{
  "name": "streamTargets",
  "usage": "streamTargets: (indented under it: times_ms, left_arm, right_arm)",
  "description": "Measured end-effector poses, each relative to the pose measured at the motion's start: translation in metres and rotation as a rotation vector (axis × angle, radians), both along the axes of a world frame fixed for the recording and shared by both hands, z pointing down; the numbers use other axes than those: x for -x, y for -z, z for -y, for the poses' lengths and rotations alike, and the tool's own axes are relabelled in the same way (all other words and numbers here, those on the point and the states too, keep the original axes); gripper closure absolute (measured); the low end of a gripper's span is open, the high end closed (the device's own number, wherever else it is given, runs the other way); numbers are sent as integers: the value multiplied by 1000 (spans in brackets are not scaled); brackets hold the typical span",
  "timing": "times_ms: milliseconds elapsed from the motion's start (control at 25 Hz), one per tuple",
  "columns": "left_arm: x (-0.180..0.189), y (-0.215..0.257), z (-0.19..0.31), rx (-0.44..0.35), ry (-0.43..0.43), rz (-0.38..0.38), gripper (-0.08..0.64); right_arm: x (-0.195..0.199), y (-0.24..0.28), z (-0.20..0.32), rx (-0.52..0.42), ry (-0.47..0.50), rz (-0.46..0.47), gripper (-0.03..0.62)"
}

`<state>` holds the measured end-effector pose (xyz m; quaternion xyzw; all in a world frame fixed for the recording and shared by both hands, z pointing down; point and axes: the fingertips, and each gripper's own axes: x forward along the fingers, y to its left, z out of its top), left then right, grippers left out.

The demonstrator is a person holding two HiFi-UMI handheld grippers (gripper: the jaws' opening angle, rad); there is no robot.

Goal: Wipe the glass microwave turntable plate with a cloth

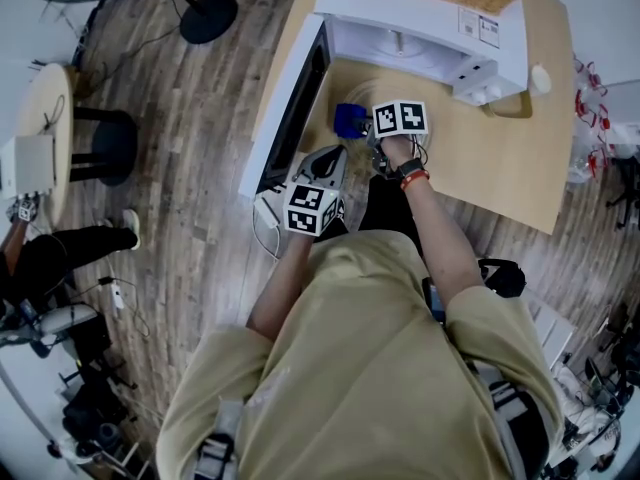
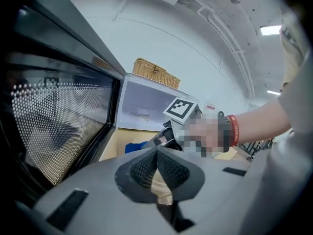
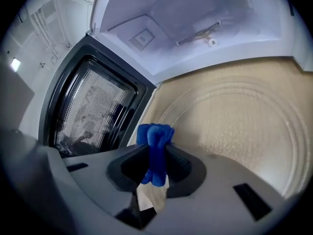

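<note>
Just ahead of the right hand-held gripper (image 3: pixel 155 150), beyond its jaw tips and to their right, the glass microwave turntable plate (image 3: pixel 244 126) lies flat on the light wooden counter (image 3: pixel 172 88), out of the oven and in front of its open cavity. It looks rigid, smooth and brittle, probably fairly heavy for its thickness and likely to skate on the wood under a sideways push. Lying flat, it offers only its raised rim to hold, so steadying that near edge seems safer than lifting it. The right hand-held gripper is clenched on a blue cloth (image 3: pixel 155 137), a soft, light wad bunched between the pads and poking out past the tips, so it should mould to the ribbed glass under light pressure. The left hand-held gripper (image 2: pixel 157 156) sits further back with its jaws pressed together on nothing, pointing toward the other gripper. Beyond both stand the white microwave (image 3: pixel 195 13), its door (image 3: pixel 93 106) swung open to the left, and a wicker basket (image 2: pixel 154 72) on top.
</note>
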<state>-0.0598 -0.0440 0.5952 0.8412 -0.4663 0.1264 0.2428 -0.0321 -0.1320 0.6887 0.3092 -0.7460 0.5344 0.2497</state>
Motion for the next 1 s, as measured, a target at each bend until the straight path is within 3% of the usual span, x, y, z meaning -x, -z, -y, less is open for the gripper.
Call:
streamTargets:
  times_ms: [480, 1000]
  left_arm:
    - [-11, 0, 8, 4, -22, 11, 540]
    - [-32, 0, 16, -1, -66, 2, 540]
  right_arm:
    - [-23, -2, -4, -4, 1, -25, 497]
    - [-60, -2, -11, 16, -72, -21, 497]
